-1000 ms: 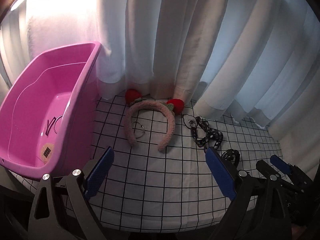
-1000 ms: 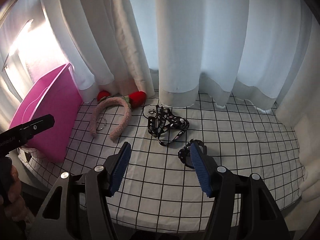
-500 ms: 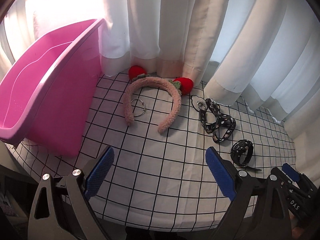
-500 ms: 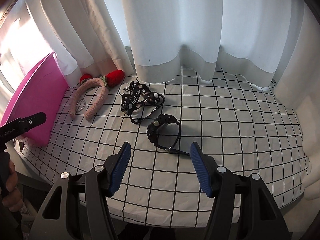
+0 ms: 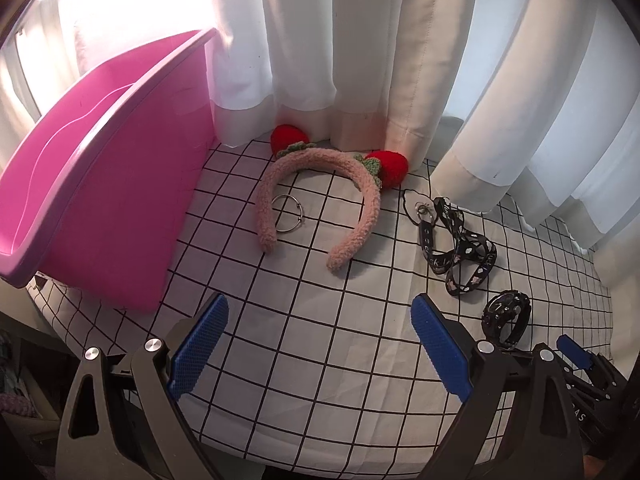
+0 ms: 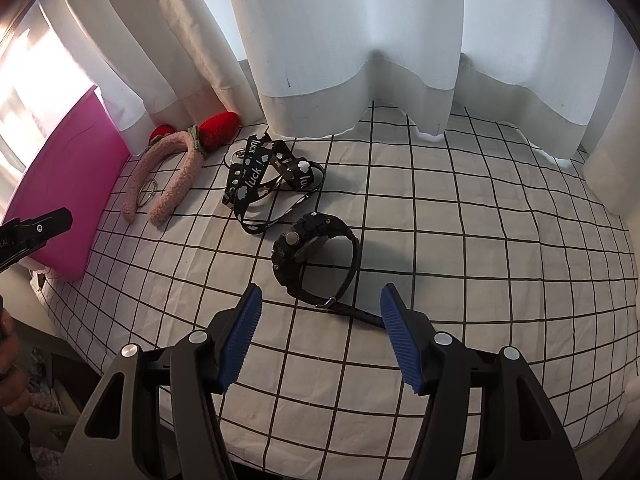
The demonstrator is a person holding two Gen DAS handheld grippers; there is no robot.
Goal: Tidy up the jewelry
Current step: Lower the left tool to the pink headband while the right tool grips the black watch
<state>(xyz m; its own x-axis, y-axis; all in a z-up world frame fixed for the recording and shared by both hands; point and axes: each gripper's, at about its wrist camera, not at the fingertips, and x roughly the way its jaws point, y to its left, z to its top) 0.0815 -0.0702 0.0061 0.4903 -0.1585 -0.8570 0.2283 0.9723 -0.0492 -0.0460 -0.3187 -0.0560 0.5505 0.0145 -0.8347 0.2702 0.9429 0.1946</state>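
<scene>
A black wristwatch lies on the checked cloth just beyond my open, empty right gripper; it also shows in the left wrist view. Behind it lies a black lanyard printed "luck", seen too in the left wrist view. A pink fuzzy headband with red strawberries and a metal ring lie further left. A pink tub stands at the left. My left gripper is open and empty above the cloth's front part.
White curtains hang down to the cloth along the back. The checked cloth covers the table, whose front edge is just below both grippers. The right gripper's tip shows at the lower right of the left wrist view.
Both grippers have moved forward and lower toward the cloth. The watch now sits close in front of the right gripper. The left view has dropped below the tub's rim.
</scene>
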